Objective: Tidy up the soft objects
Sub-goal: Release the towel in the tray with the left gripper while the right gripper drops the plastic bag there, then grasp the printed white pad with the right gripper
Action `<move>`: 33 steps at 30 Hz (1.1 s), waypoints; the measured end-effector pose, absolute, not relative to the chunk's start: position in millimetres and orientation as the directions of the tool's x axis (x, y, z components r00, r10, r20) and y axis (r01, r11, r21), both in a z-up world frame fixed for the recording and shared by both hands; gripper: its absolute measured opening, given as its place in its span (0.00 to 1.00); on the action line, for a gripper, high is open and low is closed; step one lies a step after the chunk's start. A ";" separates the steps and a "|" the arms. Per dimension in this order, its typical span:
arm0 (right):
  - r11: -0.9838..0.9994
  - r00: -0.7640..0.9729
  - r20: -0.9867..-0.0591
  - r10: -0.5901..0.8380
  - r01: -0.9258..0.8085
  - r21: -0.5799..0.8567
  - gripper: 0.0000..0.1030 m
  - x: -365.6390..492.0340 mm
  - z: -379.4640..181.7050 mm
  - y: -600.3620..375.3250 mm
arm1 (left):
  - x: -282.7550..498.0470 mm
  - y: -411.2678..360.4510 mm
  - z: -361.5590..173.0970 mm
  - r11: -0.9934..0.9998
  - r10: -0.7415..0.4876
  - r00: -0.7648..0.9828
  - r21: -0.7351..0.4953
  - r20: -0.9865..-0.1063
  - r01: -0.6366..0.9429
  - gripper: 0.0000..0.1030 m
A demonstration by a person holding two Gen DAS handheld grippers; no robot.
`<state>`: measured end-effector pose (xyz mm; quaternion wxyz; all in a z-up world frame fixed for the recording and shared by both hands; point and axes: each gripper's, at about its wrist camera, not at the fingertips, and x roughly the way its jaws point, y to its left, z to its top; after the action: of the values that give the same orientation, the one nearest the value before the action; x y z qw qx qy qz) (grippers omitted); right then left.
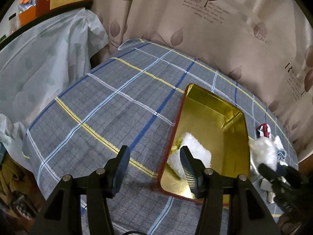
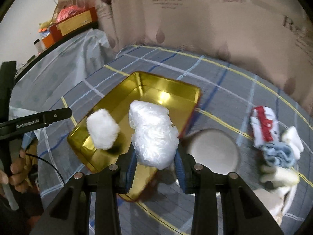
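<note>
On the far left of the right wrist view a hand (image 2: 13,173) grips the handle of the left gripper (image 1: 154,166); its fingers (image 1: 121,168) stand released, nothing between them, poised over the checked cloth of the desk (image 1: 109,105) just left of the tin, which we judge leaves it free for a next pick. Moving right, an open gold tin (image 2: 109,107) with a red outer wall sits on the desk as the collecting place; a fluffy white pad (image 2: 102,132) already lies inside it near the left wall. Next, the right gripper (image 2: 156,168) holds a crumpled clear plastic bundle (image 2: 153,135), its blue fingers (image 2: 179,166) clenched on the bundle's lower end; the bundle hangs above the tin's right half, seemingly so it can be dropped in beside the pad. Just right of the tin stands a round white lid or dish (image 2: 213,152); we cannot tell which. Furthest right, a loose heap waits on the desk: a red-and-white cloth (image 2: 264,125), a blue fabric piece (image 2: 277,154) and pale soft items we cannot identify.
</note>
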<state>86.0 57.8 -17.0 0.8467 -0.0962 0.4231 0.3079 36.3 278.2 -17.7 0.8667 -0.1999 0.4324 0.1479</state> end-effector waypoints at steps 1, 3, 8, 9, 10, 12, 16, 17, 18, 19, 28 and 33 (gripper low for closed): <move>0.787 0.442 -0.780 0.442 -0.609 0.100 0.32 87.0 -19.6 63.7 | 36.0 278.9 -17.7 0.875 0.080 0.583 -0.223 -0.809 -0.430 0.53; 0.783 0.429 -0.787 0.443 -0.613 0.106 0.32 89.7 -24.0 70.6 | 35.3 279.8 -17.2 0.873 0.081 0.585 -0.226 -0.807 -0.433 0.53; 0.781 0.419 -0.801 0.427 -0.618 0.092 0.35 95.2 -33.6 86.1 | 35.0 279.6 -17.2 0.875 0.073 0.578 -0.226 -0.812 -0.428 0.53; 0.781 0.421 -0.803 0.421 -0.619 0.084 0.35 95.8 -35.3 89.0 | 34.6 279.0 -16.7 0.875 0.073 0.579 -0.226 -0.812 -0.427 0.53; 0.779 0.419 -0.807 0.417 -0.622 0.081 0.36 96.6 -36.7 91.1 | 35.2 278.5 -16.7 0.876 0.073 0.578 -0.224 -0.813 -0.427 0.53; 0.778 0.415 -0.808 0.419 -0.622 0.084 0.47 98.4 -38.2 92.0 | 35.9 277.5 -16.7 0.877 0.076 0.576 -0.220 -0.814 -0.427 0.53; 0.786 0.433 -0.799 0.416 -0.613 0.077 0.64 98.6 -37.5 90.4 | 38.0 276.9 -19.1 0.877 0.071 0.570 -0.221 -0.818 -0.427 0.53; 0.787 0.434 -0.798 0.418 -0.611 0.079 0.64 98.1 -36.6 88.7 | 37.8 277.2 -19.7 0.877 0.069 0.570 -0.222 -0.819 -0.426 0.53; 0.787 0.434 -0.796 0.421 -0.611 0.083 0.64 97.4 -35.6 86.9 | 37.9 277.1 -20.0 0.877 0.068 0.569 -0.222 -0.819 -0.425 0.53; 0.788 0.437 -0.793 0.425 -0.610 0.086 0.64 95.7 -33.4 83.3 | 37.8 277.0 -20.2 0.877 0.069 0.569 -0.222 -0.819 -0.425 0.53; 0.835 0.510 -0.755 0.412 -0.542 0.090 0.64 84.4 -8.1 22.1 | 39.8 267.9 -21.0 0.895 0.073 0.566 -0.196 -0.821 -0.401 0.53; 0.892 0.592 -0.725 0.352 -0.447 0.068 0.64 83.6 11.0 -39.2 | 41.0 257.6 -19.0 0.912 0.096 0.571 -0.158 -0.816 -0.379 0.53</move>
<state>83.6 -39.2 11.0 0.8902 -0.0606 0.3919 0.2242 41.0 257.6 -19.0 0.8717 -0.1596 0.4429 0.1362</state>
